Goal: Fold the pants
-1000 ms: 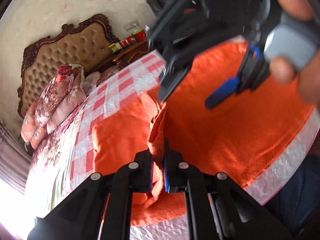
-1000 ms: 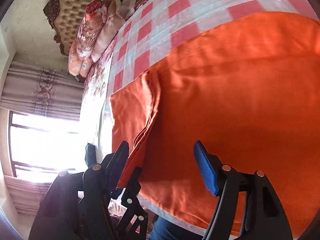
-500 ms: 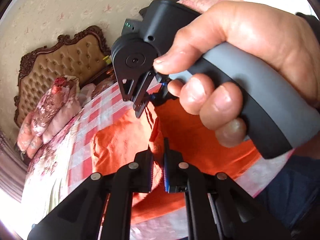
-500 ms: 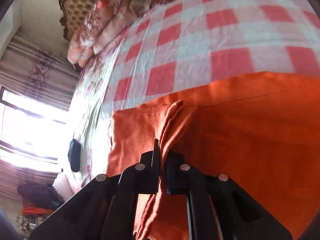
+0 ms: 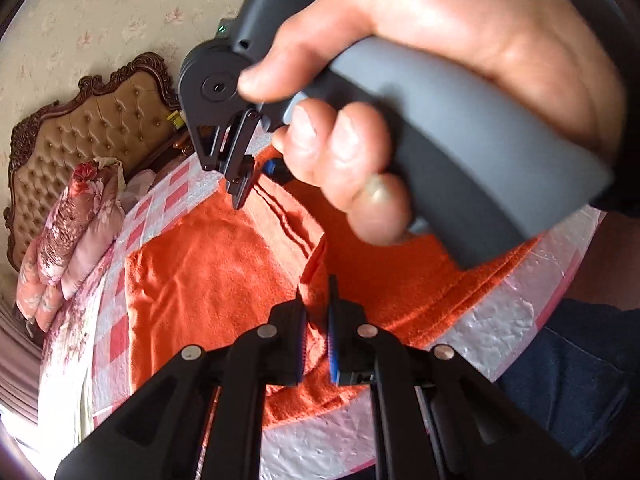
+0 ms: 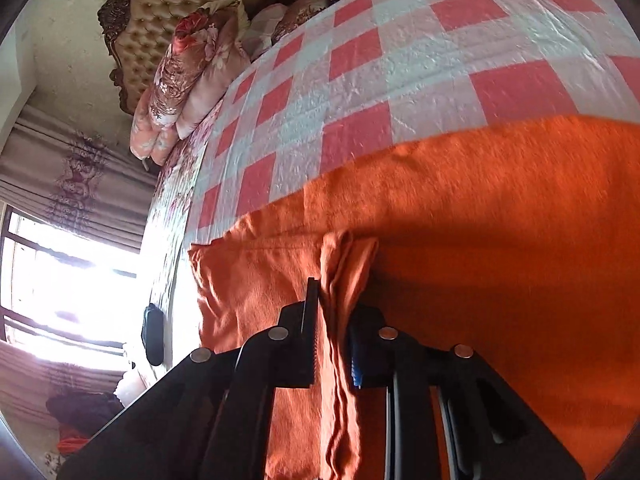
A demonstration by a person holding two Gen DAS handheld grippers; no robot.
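Left claw (image 5: 316, 308): nearly closed, pinching a raised ridge of the orange pants (image 5: 208, 276) near the bed's front edge

Right claw (image 6: 334, 320): nearly closed, clamped on a bunched fold of the pants (image 6: 500, 220); in the left view it sits at the far edge of the cloth, gripped by the right hand (image 5: 420, 92)

Pants: spread flat over the checked bedspread (image 6: 400, 68), touching it throughout

Open room: bare bedspread beyond the pants up to the floral pillows (image 6: 180, 76) and tufted headboard (image 6: 160, 12); window (image 6: 60, 280) to the side
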